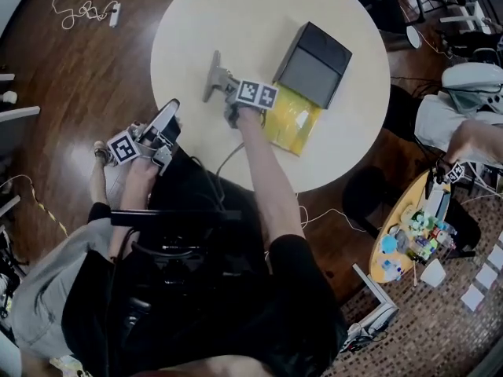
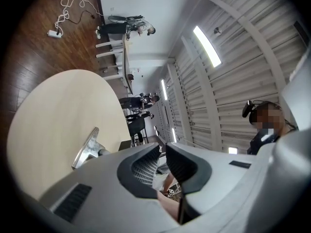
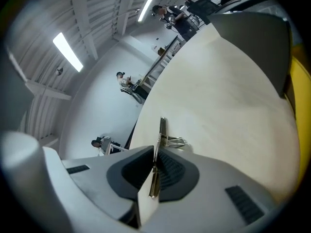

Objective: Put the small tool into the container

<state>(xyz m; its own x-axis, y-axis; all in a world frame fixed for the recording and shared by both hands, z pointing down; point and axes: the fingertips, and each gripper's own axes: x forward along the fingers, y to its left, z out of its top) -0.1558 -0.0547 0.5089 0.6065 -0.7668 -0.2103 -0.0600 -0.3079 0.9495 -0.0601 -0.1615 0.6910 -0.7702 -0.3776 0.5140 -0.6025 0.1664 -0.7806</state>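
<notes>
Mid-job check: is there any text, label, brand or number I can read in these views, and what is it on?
No readable text in any view.
Right marker cube and left marker cube: black-and-white square patterns only, no letters or digits.
Yellow packet: any print is too blurred to read.
Dark container: no label visible.
Small tool: no marking visible.
</notes>
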